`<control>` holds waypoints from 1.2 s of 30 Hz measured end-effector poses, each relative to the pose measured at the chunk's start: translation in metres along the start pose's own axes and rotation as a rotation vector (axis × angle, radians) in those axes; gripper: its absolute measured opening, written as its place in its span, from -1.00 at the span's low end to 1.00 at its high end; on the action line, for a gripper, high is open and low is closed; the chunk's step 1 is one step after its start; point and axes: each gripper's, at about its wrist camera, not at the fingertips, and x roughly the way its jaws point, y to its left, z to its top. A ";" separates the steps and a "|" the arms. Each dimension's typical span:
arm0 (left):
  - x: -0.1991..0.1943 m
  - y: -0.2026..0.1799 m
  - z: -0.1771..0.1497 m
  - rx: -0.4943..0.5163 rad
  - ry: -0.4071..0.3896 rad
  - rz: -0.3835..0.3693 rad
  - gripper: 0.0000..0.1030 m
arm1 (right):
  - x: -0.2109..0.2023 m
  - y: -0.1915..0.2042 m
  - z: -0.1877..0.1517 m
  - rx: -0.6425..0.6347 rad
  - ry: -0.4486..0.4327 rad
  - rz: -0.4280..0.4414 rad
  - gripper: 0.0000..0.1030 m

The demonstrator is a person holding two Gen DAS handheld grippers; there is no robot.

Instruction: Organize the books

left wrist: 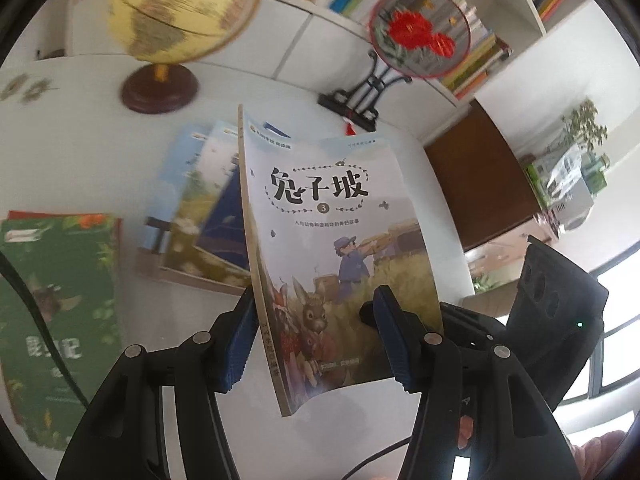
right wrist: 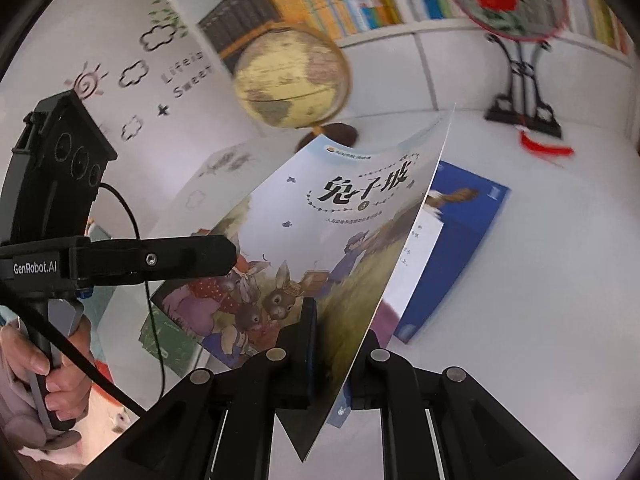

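At frame center, the rabbit book hangs above the table: the right gripper pinches its cover edge, while the left gripper straddles its spine, probably steadying it.

Surface: we are looking at a white table filling the middle of both views.
Upper left, left wrist view: we are seeing a globe standing on its dark round base on the table.
Upper centre-right: we are seeing a round embroidered fan sitting upright in a black stand on the table.
Centre left: we are seeing a fanned stack of books lying flat.
Lower left: we are seeing a green book lying flat on another one.
Right wrist view, centre right: we are seeing a blue book lying flat.
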 end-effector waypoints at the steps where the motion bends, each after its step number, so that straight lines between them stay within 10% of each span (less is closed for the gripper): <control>1: -0.006 0.004 -0.001 -0.004 -0.010 0.009 0.04 | 0.001 0.007 0.002 -0.015 -0.001 0.004 -0.81; 19: -0.124 0.121 -0.042 -0.165 -0.164 0.134 0.04 | 0.059 0.157 0.015 -0.206 0.033 0.172 -0.80; 36: -0.092 0.193 -0.075 -0.330 -0.048 0.298 0.04 | 0.149 0.190 -0.019 0.000 0.252 0.132 -0.79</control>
